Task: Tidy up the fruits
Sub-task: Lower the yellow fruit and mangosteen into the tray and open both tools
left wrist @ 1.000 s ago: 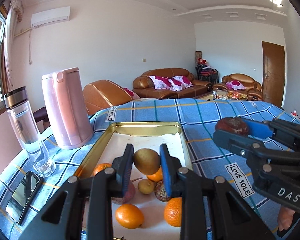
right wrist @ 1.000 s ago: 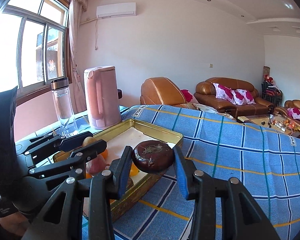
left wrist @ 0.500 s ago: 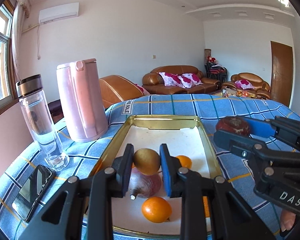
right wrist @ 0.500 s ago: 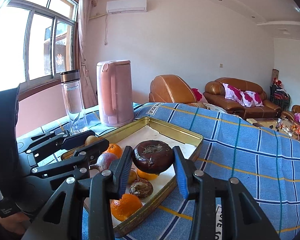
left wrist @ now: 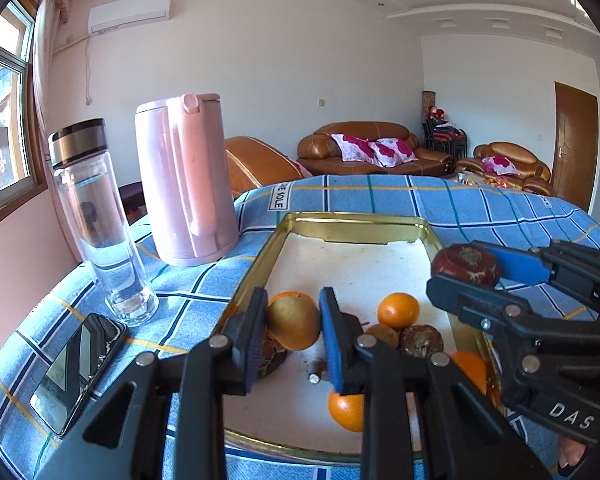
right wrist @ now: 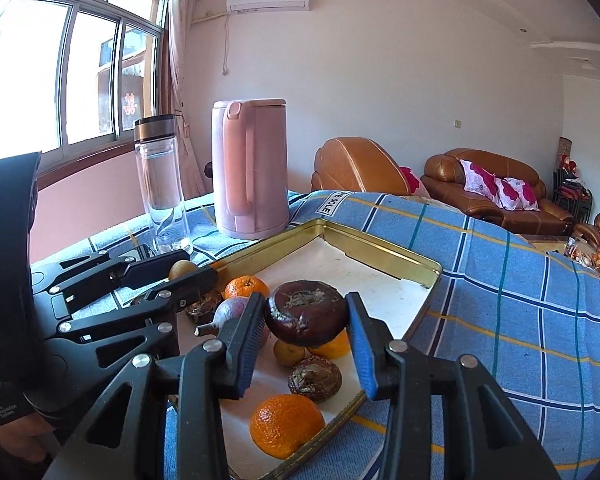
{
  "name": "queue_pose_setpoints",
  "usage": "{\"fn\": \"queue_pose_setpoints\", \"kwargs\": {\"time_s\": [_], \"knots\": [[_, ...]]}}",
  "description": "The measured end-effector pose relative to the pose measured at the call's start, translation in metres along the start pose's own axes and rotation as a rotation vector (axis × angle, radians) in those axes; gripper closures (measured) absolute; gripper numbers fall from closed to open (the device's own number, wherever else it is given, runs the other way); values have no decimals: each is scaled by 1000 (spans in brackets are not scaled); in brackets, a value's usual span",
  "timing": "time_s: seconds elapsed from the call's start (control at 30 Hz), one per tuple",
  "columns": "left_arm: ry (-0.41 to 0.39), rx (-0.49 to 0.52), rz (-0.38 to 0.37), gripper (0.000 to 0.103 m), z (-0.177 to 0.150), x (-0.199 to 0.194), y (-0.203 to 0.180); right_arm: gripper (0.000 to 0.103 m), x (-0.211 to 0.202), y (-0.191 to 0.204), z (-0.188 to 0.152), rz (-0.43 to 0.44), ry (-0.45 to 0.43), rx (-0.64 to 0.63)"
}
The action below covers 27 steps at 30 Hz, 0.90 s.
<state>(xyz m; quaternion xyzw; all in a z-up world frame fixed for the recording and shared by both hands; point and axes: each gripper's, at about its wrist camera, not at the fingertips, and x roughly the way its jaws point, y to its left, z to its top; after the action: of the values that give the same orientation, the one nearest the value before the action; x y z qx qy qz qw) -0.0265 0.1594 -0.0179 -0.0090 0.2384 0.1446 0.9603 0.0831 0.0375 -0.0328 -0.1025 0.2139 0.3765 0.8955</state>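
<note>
Bright daylight from the window (right wrist: 80, 80), sharp, fisheye-curved edges.

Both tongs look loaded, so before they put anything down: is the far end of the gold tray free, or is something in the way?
Nothing visible blocks it. The far half of the tray is bare; the loose fruit sits clustered at its near end.
</note>
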Motion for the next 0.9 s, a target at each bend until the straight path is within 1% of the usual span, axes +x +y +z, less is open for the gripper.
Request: {"fn": "queue_pose_setpoints", "kwargs": {"time_s": [0.37,0.7,0.9], "knots": [[20,-15,11,75,-5,3,14,60,10,14,-2,15,23,-19],[45,-12,11,75,-10,8,18,60,19,18,-6,26,53,-23],[60,-5,4,75,-10,10,17,60,25,18,-11,34,88,-21]]}}
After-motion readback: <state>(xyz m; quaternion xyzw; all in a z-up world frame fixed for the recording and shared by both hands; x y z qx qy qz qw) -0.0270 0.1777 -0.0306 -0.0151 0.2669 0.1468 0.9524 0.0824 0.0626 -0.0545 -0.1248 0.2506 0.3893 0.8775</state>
